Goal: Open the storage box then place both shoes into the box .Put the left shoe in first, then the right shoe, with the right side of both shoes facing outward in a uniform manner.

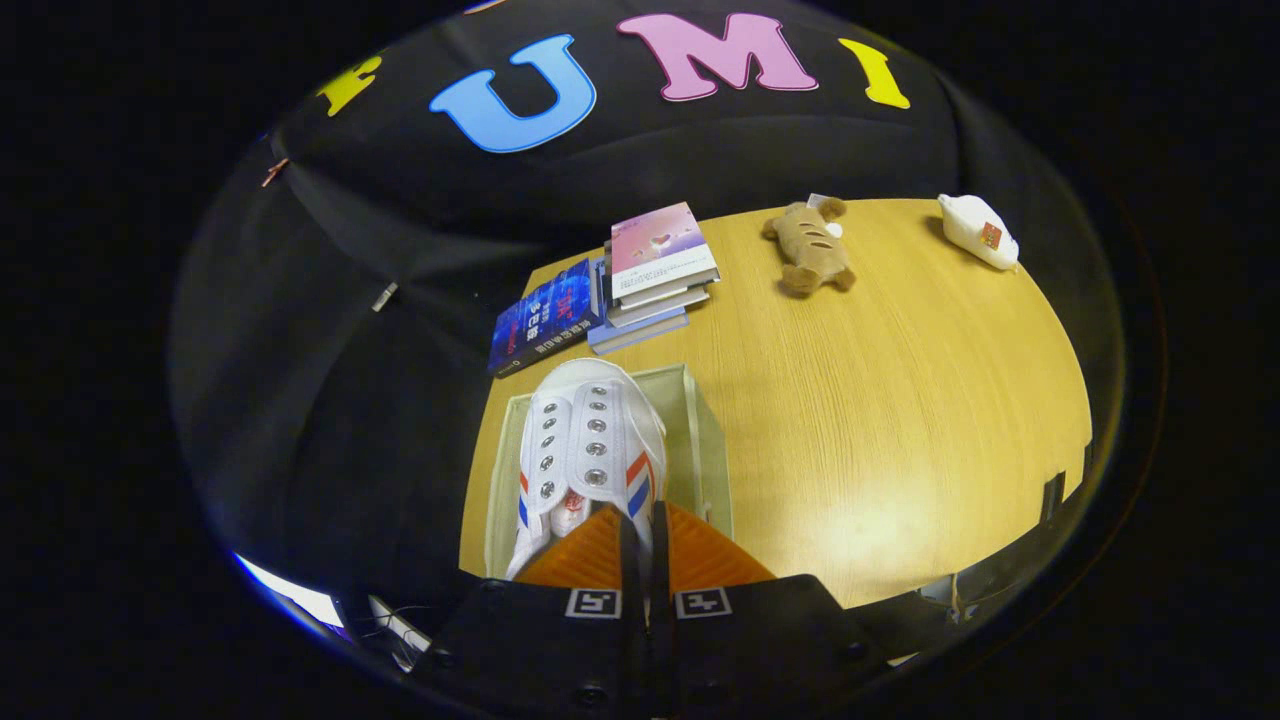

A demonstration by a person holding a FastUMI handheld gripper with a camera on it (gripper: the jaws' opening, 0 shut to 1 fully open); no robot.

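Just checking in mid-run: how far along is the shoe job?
Box looks open. The claw is closed on a white shoe held over the box, apparently going in. I cannot tell whether another shoe already lies inside, so at least this placement remains.

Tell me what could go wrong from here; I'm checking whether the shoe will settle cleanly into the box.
1. The gripper is shut on the thin rear edge of the white shoe; such a small pinch might slip or let the shoe swing.
2. The shoe hangs close to the storage box wall, so lowering could catch the rim.
3. The book stack sits just beyond the box; a nudge could push the box into it.
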